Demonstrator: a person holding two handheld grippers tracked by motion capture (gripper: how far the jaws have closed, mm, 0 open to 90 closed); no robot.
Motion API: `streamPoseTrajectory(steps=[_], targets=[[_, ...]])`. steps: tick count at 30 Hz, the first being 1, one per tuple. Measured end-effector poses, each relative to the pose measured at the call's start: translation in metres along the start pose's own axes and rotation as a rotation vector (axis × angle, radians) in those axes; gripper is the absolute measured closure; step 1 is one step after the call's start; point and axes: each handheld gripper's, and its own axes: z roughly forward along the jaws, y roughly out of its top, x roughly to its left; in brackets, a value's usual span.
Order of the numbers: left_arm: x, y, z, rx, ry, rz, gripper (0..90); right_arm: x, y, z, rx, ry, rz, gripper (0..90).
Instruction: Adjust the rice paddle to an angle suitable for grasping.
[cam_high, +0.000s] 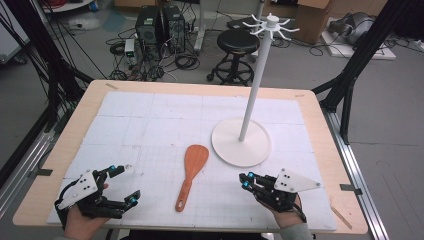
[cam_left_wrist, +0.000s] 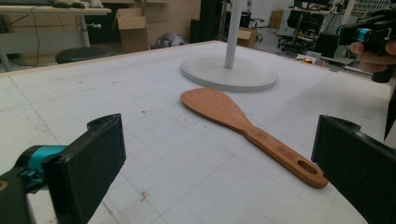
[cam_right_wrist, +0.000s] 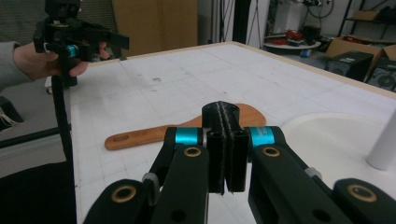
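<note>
My left claw (cam_high: 124, 185) sits at the near left of the surface (cam_high: 95, 100), its 2 jaws spread wide. I hold it low and angled toward the middle, so that in the left gripper view the handle end of the wooden spatula (cam_left_wrist: 247, 128) lies between the jaws, though farther off and untouched. I judge the wide spread is there to take the handle in without nudging it.

The spatula (cam_high: 191, 172) lies flat on the white gridded mat (cam_high: 150, 125), roughly midway between my 2 hands. Its blade points away from me toward the stand's base, and its handle, with a hanging hole at the end, points back toward my edge. That leaves the handle as the near, easy part to reach from either side.

Just beyond and to the right of the blade stands the white hook stand (cam_high: 255, 85), upright on its round base (cam_high: 242, 142), with hooks ringing its top. The hole in the handle suggests to me that the spatula is meant to hang there.

My right claw (cam_high: 245, 180) rests at the near right, jaws pressed together on nothing, aimed toward the spatula (cam_right_wrist: 187, 126) but apart from it, as if waiting in reserve.
</note>
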Motion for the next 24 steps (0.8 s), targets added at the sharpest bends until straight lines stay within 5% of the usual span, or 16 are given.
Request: streamPoseTrajectory(steps=[12, 24], targets=[[-0.001, -0.001, 0.002, 0.016, -0.005, 0.004, 3.4, 0.011, 0.010, 0.035, -0.018, 0.102, 0.006, 89.0], [-0.001, -0.001, 0.002, 0.017, -0.002, 0.000, 3.4, 0.019, 0.012, 0.077, 0.069, 0.191, -0.037, 89.0]])
